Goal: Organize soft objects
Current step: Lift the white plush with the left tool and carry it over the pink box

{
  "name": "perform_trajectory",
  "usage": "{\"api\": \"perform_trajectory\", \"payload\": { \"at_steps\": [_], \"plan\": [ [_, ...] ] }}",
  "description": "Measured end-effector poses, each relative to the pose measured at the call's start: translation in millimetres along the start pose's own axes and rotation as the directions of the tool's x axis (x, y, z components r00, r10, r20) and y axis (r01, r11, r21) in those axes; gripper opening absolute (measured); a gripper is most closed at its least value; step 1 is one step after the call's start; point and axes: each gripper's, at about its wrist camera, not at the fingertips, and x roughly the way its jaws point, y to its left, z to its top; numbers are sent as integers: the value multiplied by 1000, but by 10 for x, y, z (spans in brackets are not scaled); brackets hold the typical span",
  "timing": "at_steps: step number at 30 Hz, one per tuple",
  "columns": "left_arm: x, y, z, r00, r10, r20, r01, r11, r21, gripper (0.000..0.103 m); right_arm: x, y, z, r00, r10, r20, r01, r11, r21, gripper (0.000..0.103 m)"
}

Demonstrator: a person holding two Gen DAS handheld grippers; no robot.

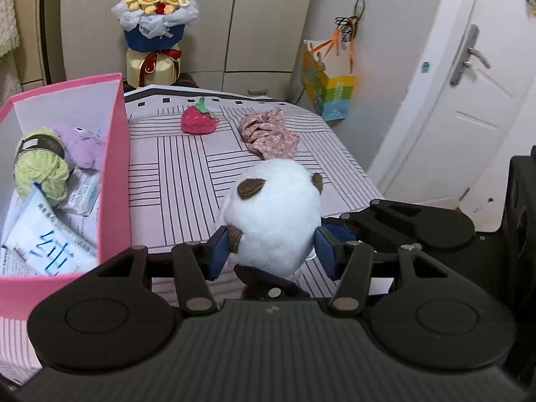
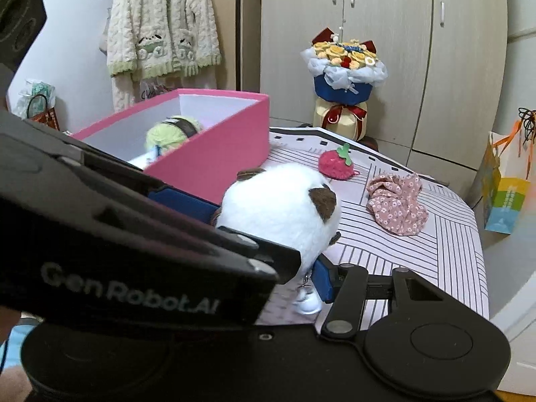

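Left wrist view: white panda plush [image 1: 273, 214] sits between the blue pads [image 1: 219, 251] of the left gripper [image 1: 273, 251], both pads pressing its sides, so it is grasped, lifted above the striped table [image 1: 174, 181]. The right gripper [image 1: 338, 231] reaches in from 3 o'clock, one blue pad against the plush; its other finger is hidden. Pink box [image 1: 115, 167] at 9 o'clock holds green yarn [image 1: 40, 164], a purple plush [image 1: 80, 144] and paper packs. Red strawberry plush [image 1: 197, 119] at 12 o'clock, pink floral scrunchie [image 1: 268, 134] at 1 o'clock on the table.

Right wrist view: only this one shows the left gripper body [image 2: 134, 234] crossing from 9 o'clock, and a hanging cream robe [image 2: 160, 30]. The right gripper's [image 2: 268, 261] grip cannot be told: one pad [image 2: 323, 281] touches the plush [image 2: 281, 204], the other is covered.
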Motion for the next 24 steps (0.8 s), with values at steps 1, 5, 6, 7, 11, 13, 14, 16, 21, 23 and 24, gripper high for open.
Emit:
{"api": "perform_trajectory", "payload": {
  "at_steps": [1,5,6,7,11,13,14,16,21,23,24],
  "plan": [
    [-82,8,-18,1000,-6,7,6,1000,-7,53,-49,50,13,1000,-2,6,2,1000,-16,60],
    [-385,40,-91,998,-22,67,23,1000,-11,53,-316,244,70,999,-4,44,7,997,-73,60],
    [-450,39,-101,997,-22,80,22,1000,-10,53,-369,291,97,999,-4,53,9,996,-85,60],
    [-532,41,-105,995,-21,97,22,1000,-6,53,-411,334,132,998,-8,65,15,995,-101,60],
    [-819,72,-66,989,-6,151,4,1000,18,53,-577,517,274,992,-13,123,33,987,-160,60],
    [-944,115,-25,985,2,174,-7,1000,30,53,-602,568,378,989,-1,147,26,985,-173,60],
    [-999,148,-6,983,6,184,-12,999,34,53,-606,592,437,987,10,158,18,984,-177,60],
    [-1093,230,48,980,18,200,-25,999,35,53,-597,646,536,985,34,170,-2,983,-181,60],
    [-1258,480,162,971,72,226,-77,997,13,53,-416,796,791,975,101,197,-61,979,-196,60],
    [-1291,600,209,969,88,232,-90,996,0,53,-328,852,875,971,125,203,-84,976,-198,60],
    [-1306,667,233,967,93,236,-94,996,-9,53,-288,874,915,968,139,208,-97,975,-198,60]
  ]
}}
